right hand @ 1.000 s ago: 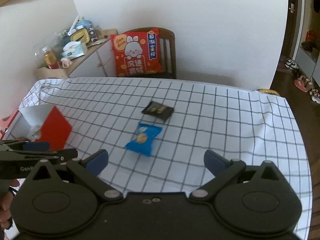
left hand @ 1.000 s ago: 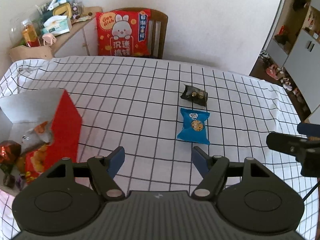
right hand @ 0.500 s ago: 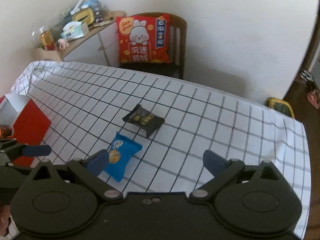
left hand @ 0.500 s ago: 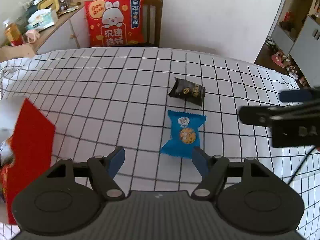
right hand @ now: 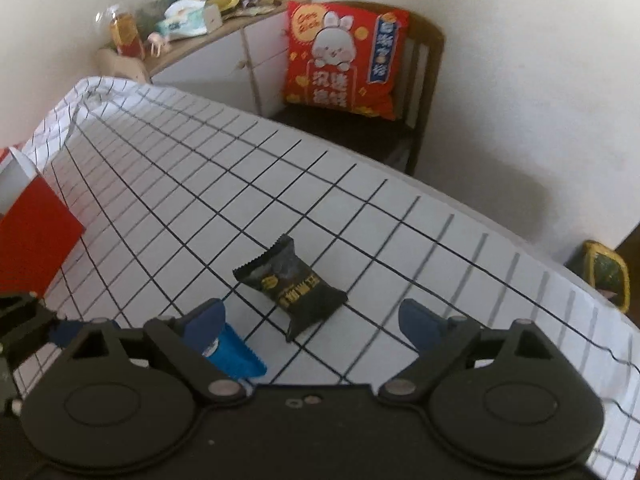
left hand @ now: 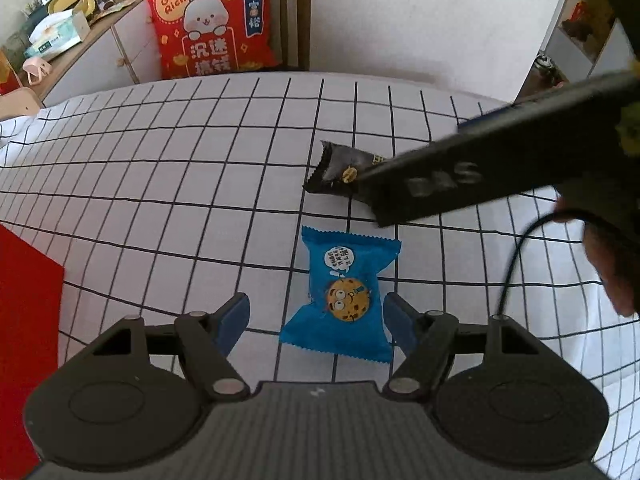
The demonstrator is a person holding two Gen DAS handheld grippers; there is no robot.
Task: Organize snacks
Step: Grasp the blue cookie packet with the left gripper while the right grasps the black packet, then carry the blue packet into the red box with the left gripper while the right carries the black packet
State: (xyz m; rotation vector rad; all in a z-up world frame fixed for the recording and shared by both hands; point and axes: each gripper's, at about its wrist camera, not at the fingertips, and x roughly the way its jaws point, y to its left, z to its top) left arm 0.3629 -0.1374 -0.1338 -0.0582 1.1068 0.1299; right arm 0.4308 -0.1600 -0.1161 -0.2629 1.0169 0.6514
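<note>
Both grippers lower, nearer than second ago. Left gripper point(left hand: 316, 318) open, astride blue cookie packet point(left hand: 344, 300) on checked surface point(left hand: 160, 184). Right gripper point(right hand: 312, 318) closing, unclamped, over black snack packet point(right hand: 292, 284).

Both wrist views steeply down, close over table point(left hand: 168, 168); share both snack packets.
</note>
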